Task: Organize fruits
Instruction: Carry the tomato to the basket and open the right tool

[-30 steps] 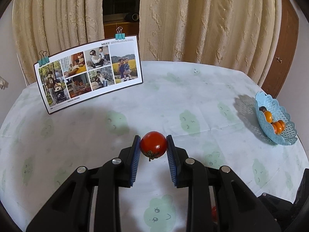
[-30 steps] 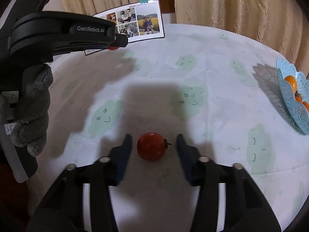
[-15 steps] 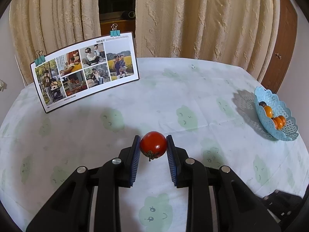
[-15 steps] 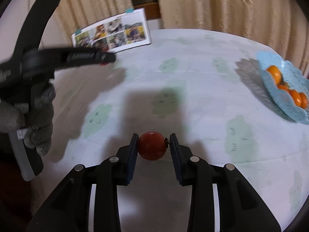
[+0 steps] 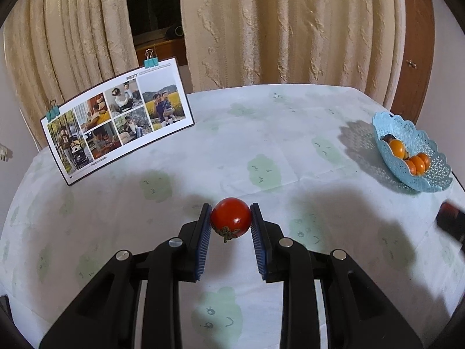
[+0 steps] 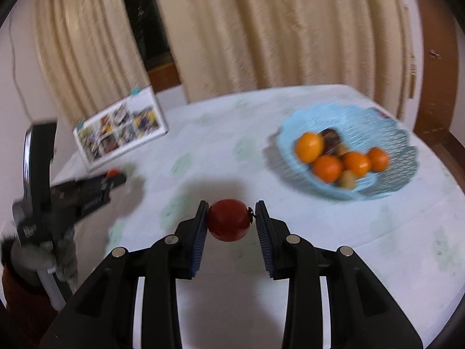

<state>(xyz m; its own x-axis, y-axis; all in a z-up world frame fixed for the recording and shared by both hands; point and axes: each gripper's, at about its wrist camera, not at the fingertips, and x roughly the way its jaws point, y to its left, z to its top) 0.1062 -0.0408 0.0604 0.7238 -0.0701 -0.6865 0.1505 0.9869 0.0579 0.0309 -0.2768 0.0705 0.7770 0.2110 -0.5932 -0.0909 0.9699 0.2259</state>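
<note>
photo board (image 5: 116, 122) ~10 o'clk on table (image 5: 261, 133) | L gripper (image 5: 230, 221) pads clamped on red tomato (image 5: 231, 216), off cloth | R gripper (image 6: 231, 223) clamped on 2nd tomato (image 6: 228, 223) | blue basket (image 6: 386, 183) w/ oranges ~2 o'clk of R grip

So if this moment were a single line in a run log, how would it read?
left hand-held gripper: shut on round red tomato | right hand-held gripper: shut on second red tomato | light-blue lacy plastic basket: holds oranges
</note>
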